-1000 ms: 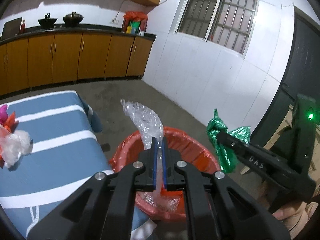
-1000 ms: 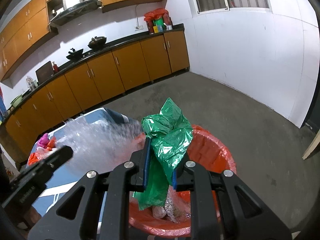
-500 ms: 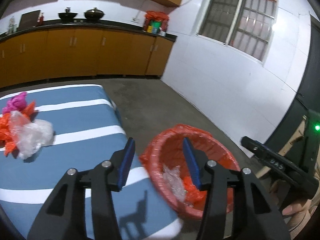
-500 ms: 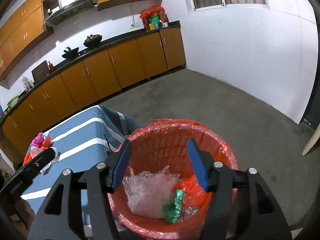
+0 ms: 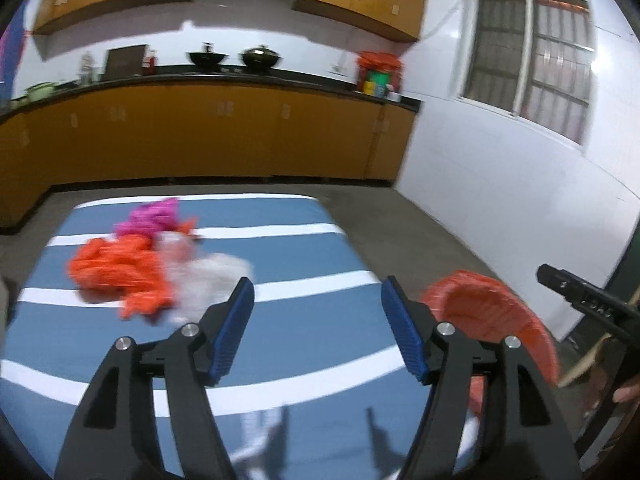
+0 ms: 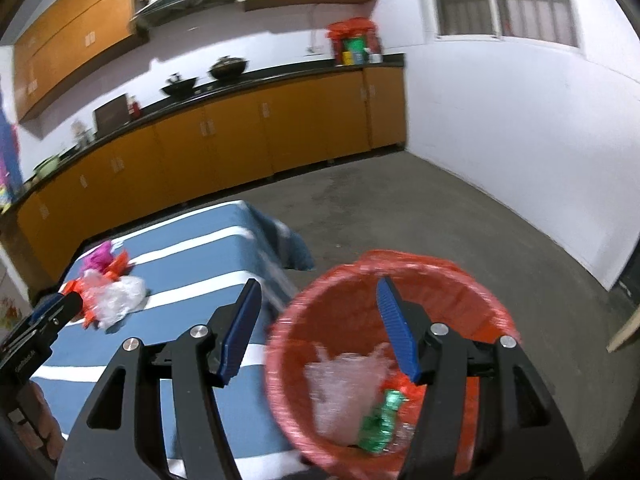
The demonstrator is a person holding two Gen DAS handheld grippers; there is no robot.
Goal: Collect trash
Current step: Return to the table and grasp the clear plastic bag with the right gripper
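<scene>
so far clear wrap and green foil lie in the bin [image 6: 400,320]; beside it, the heap [image 5: 132,276] waits; my left gripper [image 5: 316,328] is opening empty, my right gripper [image 6: 316,328] wide, empty.

The left gripper [image 5: 318,328] points forward and a little down. Its jaws are opening, with nothing between them. The right gripper [image 6: 318,328] is tilted down too, its jaws apart and empty. Part of a hand [image 5: 628,394] shows behind it.

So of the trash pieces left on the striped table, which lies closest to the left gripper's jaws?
The whitish clear plastic wad; the orange bag and pink piece lie farther off.
</scene>
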